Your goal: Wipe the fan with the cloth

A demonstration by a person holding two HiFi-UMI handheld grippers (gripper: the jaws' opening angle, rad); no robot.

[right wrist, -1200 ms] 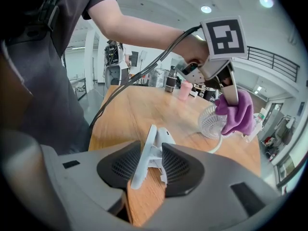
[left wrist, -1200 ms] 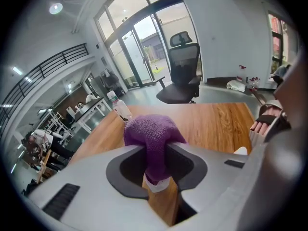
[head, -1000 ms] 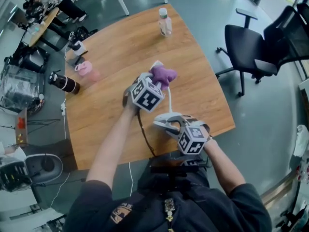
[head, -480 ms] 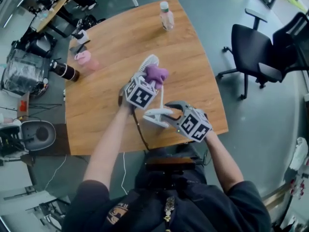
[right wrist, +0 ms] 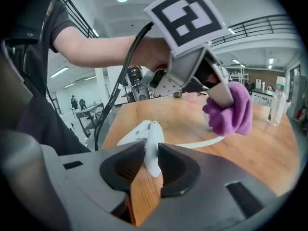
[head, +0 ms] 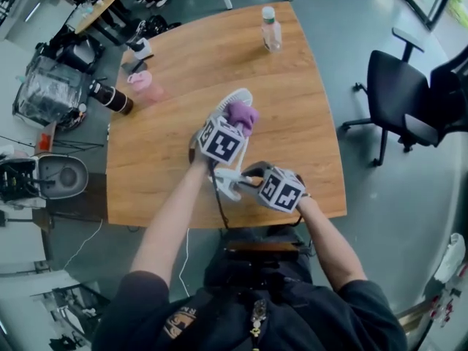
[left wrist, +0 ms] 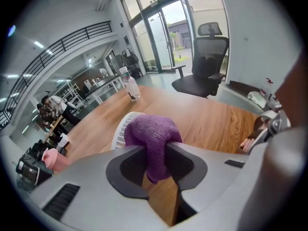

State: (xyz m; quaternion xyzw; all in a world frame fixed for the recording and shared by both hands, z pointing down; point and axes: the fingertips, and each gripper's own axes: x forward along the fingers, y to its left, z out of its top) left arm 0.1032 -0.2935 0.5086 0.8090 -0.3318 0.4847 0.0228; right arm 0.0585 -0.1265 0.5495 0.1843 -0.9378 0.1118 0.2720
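Observation:
A small white fan (head: pixel 235 99) lies on the wooden table (head: pixel 300 145), its round head (left wrist: pixel 124 127) pointing away from me. My left gripper (head: pixel 238 125) is shut on a purple cloth (head: pixel 242 115), which rests against the fan's head (right wrist: pixel 192 144); the cloth (left wrist: pixel 151 136) bulges out ahead of the jaws. My right gripper (head: pixel 245 178) sits at the near end of the fan. Its jaws have just been closing and now clamp the fan's white base (right wrist: pixel 152 150). In the right gripper view the left gripper (right wrist: pixel 211 88) and cloth (right wrist: pixel 230 110) hover just beyond.
A clear bottle (head: pixel 271 28) stands at the far table edge. A pink cup (head: pixel 142 85) and a black flask (head: pixel 111 99) sit at the left. A black office chair (head: pixel 409 101) stands right of the table. A cable (head: pixel 218 196) trails off the near edge.
My right gripper slid left to the fan's near end and closed on its base. The left gripper rolled a little with the cloth still on the fan head.

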